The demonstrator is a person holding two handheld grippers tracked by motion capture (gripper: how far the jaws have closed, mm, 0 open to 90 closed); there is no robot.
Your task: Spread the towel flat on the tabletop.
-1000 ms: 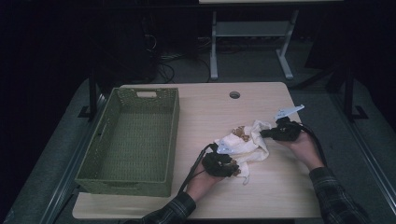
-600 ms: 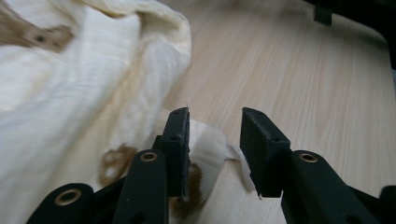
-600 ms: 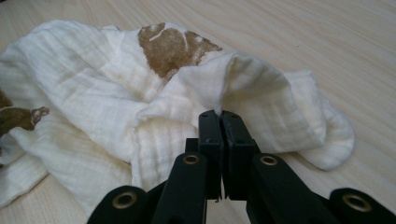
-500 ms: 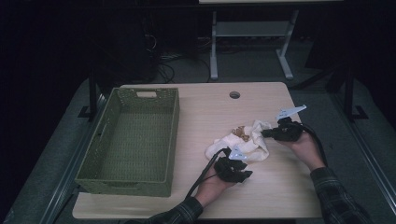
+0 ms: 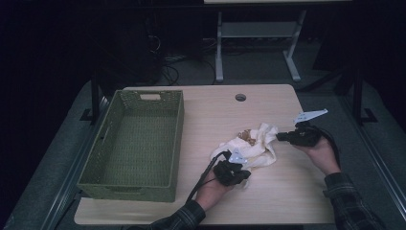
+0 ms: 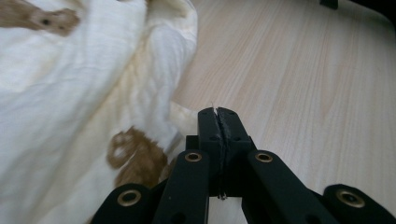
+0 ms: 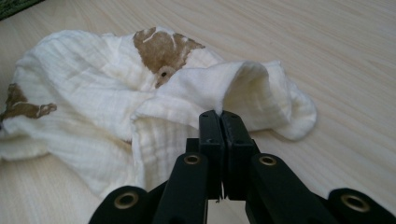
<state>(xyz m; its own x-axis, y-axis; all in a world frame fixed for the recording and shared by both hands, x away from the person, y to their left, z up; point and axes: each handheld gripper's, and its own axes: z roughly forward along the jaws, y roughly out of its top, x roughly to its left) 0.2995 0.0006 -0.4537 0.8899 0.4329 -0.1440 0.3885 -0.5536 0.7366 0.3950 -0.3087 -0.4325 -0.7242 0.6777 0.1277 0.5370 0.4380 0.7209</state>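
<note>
**Cloth pinched at two edges**

The white cloth [image 5: 251, 146] with brown prints lies on the bench [image 5: 287, 191], between the two tongs. The left tongs [image 6: 218, 114] have just been closing and are now shut on the cloth's edge. The right tongs [image 7: 219, 115] are shut on its fold. Both edges should be lifted together and pulled apart gently. The thin pinch is seen in the gripper views; the green basket [image 5: 95, 167], well apart from both tongs, is seen in the high view.

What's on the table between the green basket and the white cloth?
Nothing: in the high view, only bare wooden table lies between the green basket and the white cloth.
</note>
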